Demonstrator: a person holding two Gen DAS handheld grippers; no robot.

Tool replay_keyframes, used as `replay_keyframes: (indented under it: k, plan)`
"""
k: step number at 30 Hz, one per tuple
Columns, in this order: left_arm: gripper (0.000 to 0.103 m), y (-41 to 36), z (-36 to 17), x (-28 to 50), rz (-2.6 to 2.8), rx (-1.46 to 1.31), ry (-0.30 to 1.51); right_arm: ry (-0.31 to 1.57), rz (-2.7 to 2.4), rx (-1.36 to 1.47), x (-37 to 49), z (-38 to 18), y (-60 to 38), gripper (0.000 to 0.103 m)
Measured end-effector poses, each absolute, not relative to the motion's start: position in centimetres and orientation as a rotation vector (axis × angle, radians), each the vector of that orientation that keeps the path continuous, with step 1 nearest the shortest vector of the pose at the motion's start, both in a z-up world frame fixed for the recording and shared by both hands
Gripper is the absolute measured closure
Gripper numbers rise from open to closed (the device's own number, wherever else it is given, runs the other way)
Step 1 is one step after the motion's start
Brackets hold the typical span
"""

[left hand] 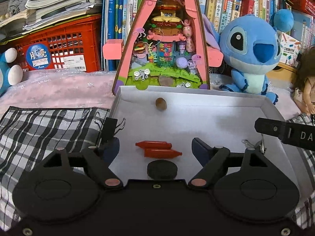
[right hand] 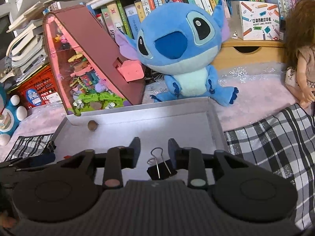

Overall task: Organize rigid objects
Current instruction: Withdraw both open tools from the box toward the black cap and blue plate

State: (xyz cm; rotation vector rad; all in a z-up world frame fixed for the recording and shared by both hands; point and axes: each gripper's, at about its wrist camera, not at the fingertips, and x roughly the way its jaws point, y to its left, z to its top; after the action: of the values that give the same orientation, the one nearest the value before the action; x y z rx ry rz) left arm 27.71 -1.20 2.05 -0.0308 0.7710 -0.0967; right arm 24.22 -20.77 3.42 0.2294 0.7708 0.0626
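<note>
Right wrist showed right tongs (right hand: 154,147) spread over a clip (right hand: 161,170) in the box (right hand: 213,122); left tongs (left hand: 155,147) spread; best lifted straight, clear.

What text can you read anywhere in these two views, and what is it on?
"月亮" and "Moon": round blue sticker on the red crate.
"POCKET LABEL PRINTER": white carton on the wooden drawer box.
"DA", cut off by the frame edge: black bar of the right gripper.
"小学生": a book spine.
Other book spines and the crate's white shipping label: too small or blurred.
</note>
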Motion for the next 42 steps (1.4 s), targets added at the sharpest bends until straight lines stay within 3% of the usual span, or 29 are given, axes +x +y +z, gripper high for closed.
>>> replay_keyframes:
  k: [2, 16, 42]
  plan:
    - [0.021, -1.1, 2.5, 27.1, -0.099, -0.031, 0.765, 0.758, 0.07, 0.224, 23.8, 3.7, -20.7, 0.039]
    - [0.018, 0.1, 4.9, 21.0, -0.149, 0.01, 0.686, 0.688, 0.146, 0.201, 19.3, 5.9, -20.4, 0.02]
    - [0.016, 0.7, 3.8, 9.4, -0.276, 0.059, 0.639, 0.593, 0.279, 0.039, 8.1, 6.9, -18.6, 0.01]
